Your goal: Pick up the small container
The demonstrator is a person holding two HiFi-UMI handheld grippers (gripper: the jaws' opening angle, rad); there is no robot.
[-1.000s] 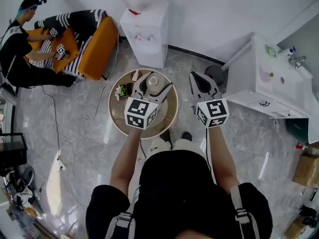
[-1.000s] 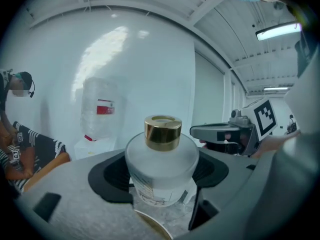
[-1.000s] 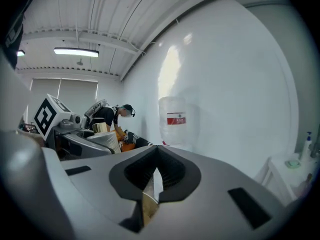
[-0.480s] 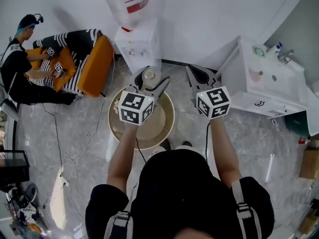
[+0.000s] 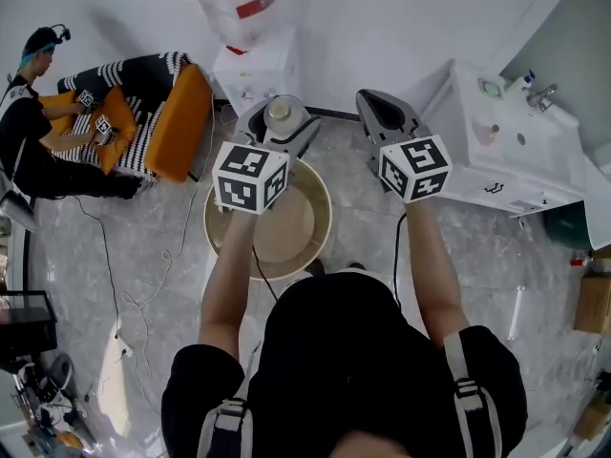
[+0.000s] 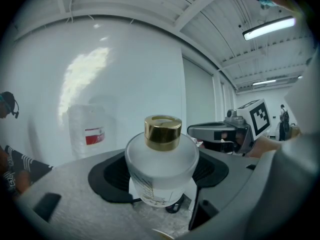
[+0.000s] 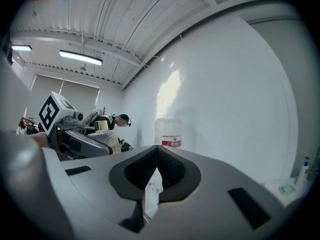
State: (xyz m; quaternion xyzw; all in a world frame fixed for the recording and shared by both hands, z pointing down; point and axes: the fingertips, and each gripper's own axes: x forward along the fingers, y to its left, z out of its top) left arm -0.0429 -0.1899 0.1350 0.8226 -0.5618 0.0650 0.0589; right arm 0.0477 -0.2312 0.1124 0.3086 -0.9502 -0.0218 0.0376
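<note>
- The left gripper (image 5: 280,122) pinches the small container (image 6: 161,171), a frosted bottle with a gold cap (image 6: 163,132), upright between its black pads and held above the far rim of a round table (image 5: 320,219).
- The right gripper (image 7: 156,154) is alongside, jaws pressed together on nothing.
- The bottle's paper label carries print too small to read, as does the red label on a water jug (image 6: 92,134).
- Only the head view shows the table and a person seated on an orange sofa (image 5: 177,122).

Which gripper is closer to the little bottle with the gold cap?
Left. The left gripper clamps the bottle between its jaws; the right gripper is shut, empty, off to the bottle's right.
</note>
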